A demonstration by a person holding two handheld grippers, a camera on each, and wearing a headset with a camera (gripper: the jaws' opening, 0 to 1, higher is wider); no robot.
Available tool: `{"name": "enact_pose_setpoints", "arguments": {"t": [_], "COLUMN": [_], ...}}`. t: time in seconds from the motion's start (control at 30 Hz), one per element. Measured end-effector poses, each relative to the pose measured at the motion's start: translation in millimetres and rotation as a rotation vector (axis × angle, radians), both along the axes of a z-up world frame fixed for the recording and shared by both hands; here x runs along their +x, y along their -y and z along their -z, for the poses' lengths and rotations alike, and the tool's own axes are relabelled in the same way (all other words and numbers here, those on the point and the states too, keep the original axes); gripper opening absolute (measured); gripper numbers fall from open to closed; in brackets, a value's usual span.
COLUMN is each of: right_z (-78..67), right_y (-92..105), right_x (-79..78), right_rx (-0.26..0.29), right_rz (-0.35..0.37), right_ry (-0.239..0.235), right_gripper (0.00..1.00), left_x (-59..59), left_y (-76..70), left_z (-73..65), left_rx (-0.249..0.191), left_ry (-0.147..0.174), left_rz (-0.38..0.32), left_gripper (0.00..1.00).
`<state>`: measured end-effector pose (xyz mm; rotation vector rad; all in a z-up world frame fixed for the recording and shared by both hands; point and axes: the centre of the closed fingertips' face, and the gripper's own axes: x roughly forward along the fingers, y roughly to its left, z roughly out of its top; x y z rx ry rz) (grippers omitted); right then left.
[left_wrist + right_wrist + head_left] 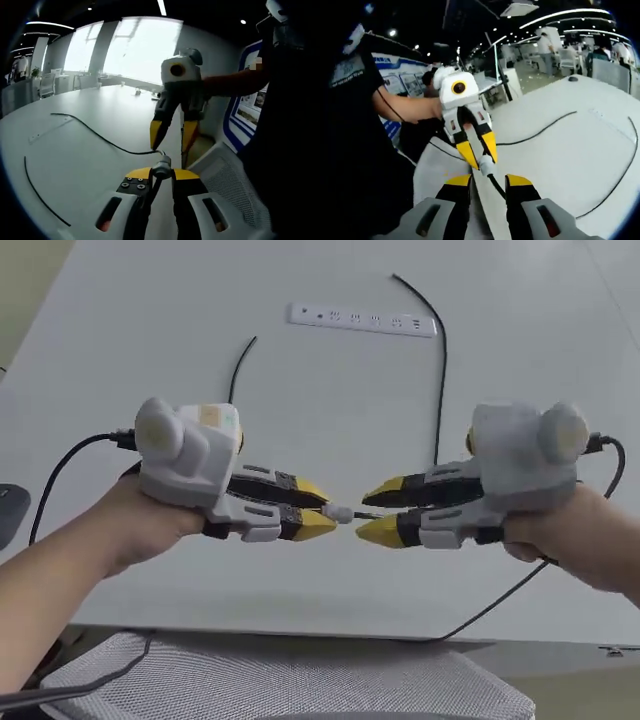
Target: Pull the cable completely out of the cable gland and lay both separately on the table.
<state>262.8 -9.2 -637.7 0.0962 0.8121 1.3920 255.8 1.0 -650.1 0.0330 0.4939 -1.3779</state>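
- Held above the near edge of the surface [330, 410], not resting on it: a pale cable gland [341, 513], pinched between the yellow tips of the left gripper [328, 510].
- Half covered by those tips, so only the gland's outer end visible. Cannot tell how much cable sits inside it.
- Running out of the gland toward the right gripper [378, 510]: a thin black cable [366, 515], short and nearly straight.
- Right gripper parted to a moderate gap, with the cable passing between the jaws. No clear pinch on it in the right gripper view, and its far end lost low between the jaws.
- Tip to tip, the two grippers just apart, not touching.
- Near the far edge: a white power strip [362, 320], its black lead [441, 370] cut off behind the right gripper.
- Left of centre: another loose black wire [240, 365], lower end hidden by the left gripper.
- Below the near edge: a grey mesh chair [300, 680], cropped by the frame.
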Motion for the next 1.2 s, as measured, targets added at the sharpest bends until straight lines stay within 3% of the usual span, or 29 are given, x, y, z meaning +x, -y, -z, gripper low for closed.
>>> {"name": "enact_pose_setpoints", "arguments": {"t": [0.1,0.13,0.2,0.27,0.33,0.43,0.67,0.87,1.07,1.2], "right_z": [-3.8,-5.7,-2.0,4.4,10.4,5.9,6.7,9.9,10.9,13.5], "right_y": [-1.3,-2.8,-4.4,-5.5,-6.9,-10.7,-14.6,-13.5,-14.4,-13.2], "right_x": [9.1,3.2,-1.2,-3.1,0.2,-7.5,-11.8,-15.1,-21.4,-22.9], "right_rx": [0.064,0.089,0.098,0.083,0.079,0.117,0.123,0.097,0.070,0.031], "right_rz": [0.049,0.022,0.004,0.005,0.016,0.002,-0.020,-0.048,-0.110,-0.160], "right_ry": [-0.132,-0.215,-0.303,-0.344,-0.345,-0.456,-0.467,-0.477,-0.454,-0.390], "right_gripper": [0.23,0.22,0.21,0.21,0.19,0.15,0.13,0.10,0.09,0.08], "left_x": [-0.9,-0.6,-0.4,-0.1,-0.5,-1.5,-4.0,-5.2,-7.6,-9.4], "left_y": [0.8,1.1,1.6,1.8,2.1,2.4,4.5,6.5,8.4,9.5], "left_z": [0.8,0.7,0.2,0.1,-0.1,-1.0,-2.3,-1.5,-0.8,1.8], "left_rx": [0.009,0.010,0.011,0.015,0.018,0.026,0.033,0.046,0.051,0.057], "left_ry": [0.017,0.017,0.028,0.032,0.043,0.059,0.085,0.100,0.104,0.098], "left_rz": [0.012,0.011,0.012,0.013,0.018,0.025,0.046,0.063,0.083,0.090], "left_gripper": [0.15,0.15,0.15,0.15,0.15,0.15,0.15,0.15,0.15,0.15]}}
